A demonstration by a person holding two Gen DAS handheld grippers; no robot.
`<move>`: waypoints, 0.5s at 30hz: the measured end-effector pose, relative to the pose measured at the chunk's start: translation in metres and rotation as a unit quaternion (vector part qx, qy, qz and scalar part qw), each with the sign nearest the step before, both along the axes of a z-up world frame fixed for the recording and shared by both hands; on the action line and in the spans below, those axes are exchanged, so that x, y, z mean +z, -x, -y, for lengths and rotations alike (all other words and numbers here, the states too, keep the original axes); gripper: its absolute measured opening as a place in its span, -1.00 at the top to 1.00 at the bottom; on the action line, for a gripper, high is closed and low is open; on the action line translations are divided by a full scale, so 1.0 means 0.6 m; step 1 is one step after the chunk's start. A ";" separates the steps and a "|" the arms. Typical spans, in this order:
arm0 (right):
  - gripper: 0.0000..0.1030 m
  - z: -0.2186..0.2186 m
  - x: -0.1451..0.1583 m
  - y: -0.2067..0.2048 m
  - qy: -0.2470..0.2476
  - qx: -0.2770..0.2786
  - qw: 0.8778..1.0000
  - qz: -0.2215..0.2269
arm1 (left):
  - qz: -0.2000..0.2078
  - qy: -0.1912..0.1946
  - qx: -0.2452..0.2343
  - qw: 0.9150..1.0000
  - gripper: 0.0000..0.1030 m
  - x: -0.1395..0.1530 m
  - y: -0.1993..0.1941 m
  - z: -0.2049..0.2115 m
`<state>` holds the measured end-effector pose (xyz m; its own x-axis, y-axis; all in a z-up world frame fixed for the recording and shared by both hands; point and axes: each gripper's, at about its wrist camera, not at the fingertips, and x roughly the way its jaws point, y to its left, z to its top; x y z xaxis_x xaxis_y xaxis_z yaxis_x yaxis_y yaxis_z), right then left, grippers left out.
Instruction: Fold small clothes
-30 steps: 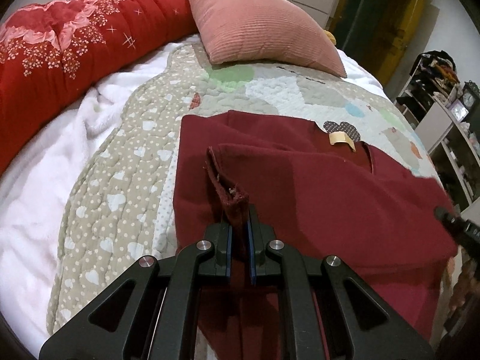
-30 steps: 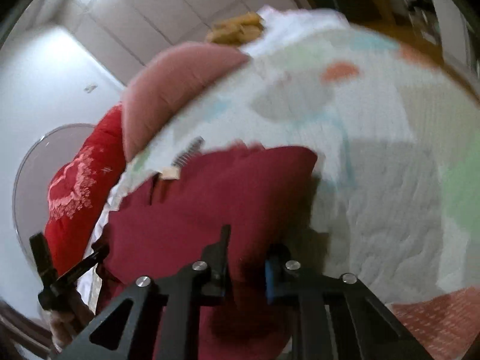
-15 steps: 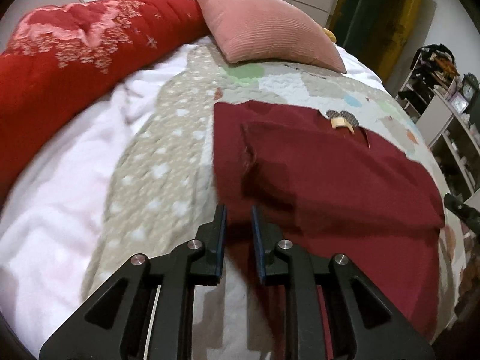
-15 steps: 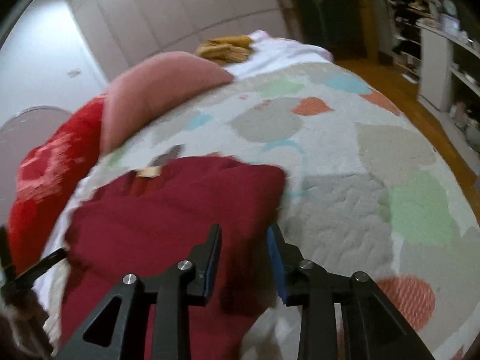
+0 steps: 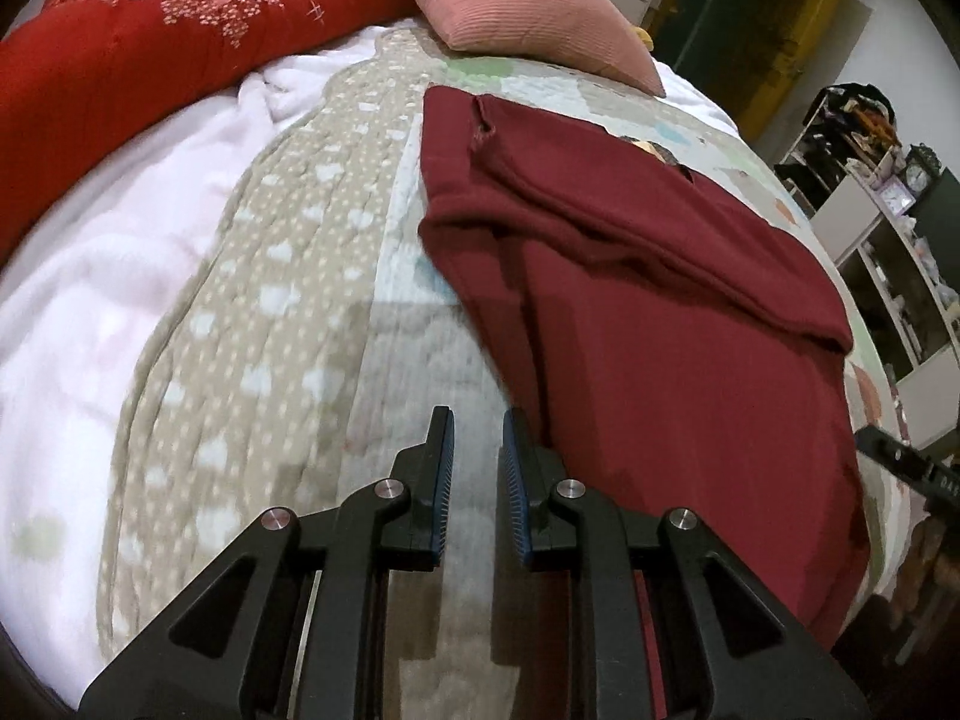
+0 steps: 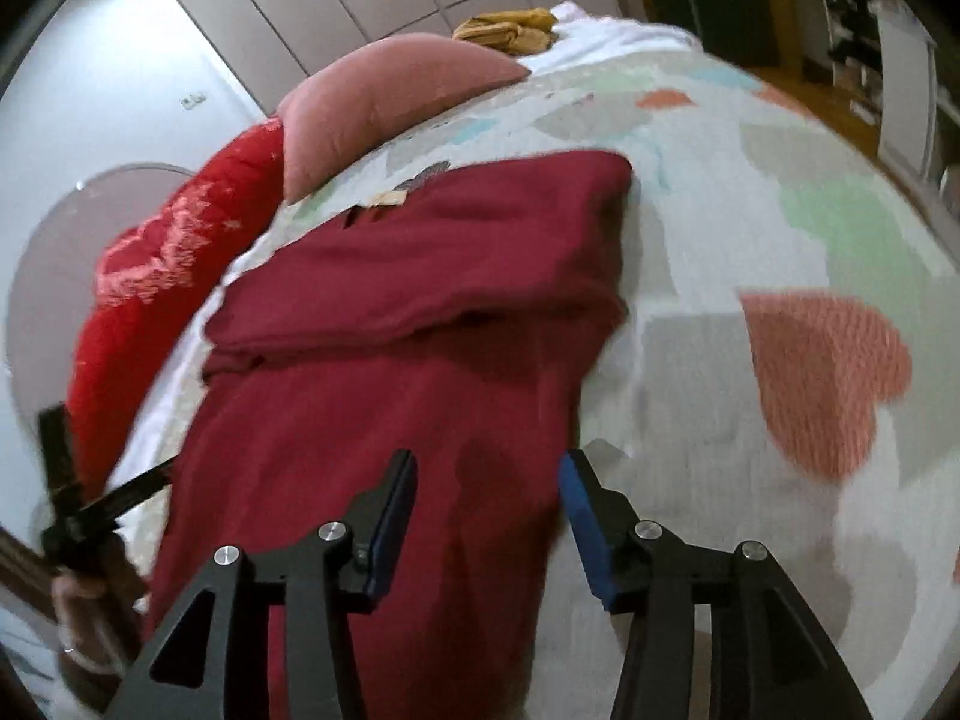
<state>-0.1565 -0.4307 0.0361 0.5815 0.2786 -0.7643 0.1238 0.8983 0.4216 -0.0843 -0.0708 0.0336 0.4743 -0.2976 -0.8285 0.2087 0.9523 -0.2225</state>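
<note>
With the garment (image 5: 672, 300) lying folded on the quilt (image 5: 288, 312) at frame centre, the left tool (image 5: 477, 438) stood slightly parted and empty, the right tool (image 6: 486, 480) opening empty above it; a hem regrasp risked catching quilt.

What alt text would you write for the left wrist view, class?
A dark red garment, its top part folded down, lies on a patchwork quilt. The left tool hovers beside its near edge, empty, jaws slightly apart. A pink cushion sits behind.

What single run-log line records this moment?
left gripper: empty, beside garment | right gripper: opening, nothing pinched | garment: sleeves folded on quilt
</note>
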 end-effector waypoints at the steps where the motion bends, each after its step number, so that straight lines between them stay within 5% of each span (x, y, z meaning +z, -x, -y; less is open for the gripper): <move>1: 0.07 0.000 -0.002 0.011 -0.010 0.010 1.000 -0.008 | -0.002 0.001 -0.002 1.000 0.69 0.000 0.009 -0.003; 12: 0.05 -0.044 -0.027 0.053 0.007 0.036 0.999 -0.032 | -0.014 0.000 -0.002 1.000 0.69 -0.004 0.093 -0.025; 15: 0.84 -0.063 -0.022 0.059 0.054 0.048 0.997 -0.006 | -0.014 0.000 0.001 1.000 0.69 0.001 0.099 -0.033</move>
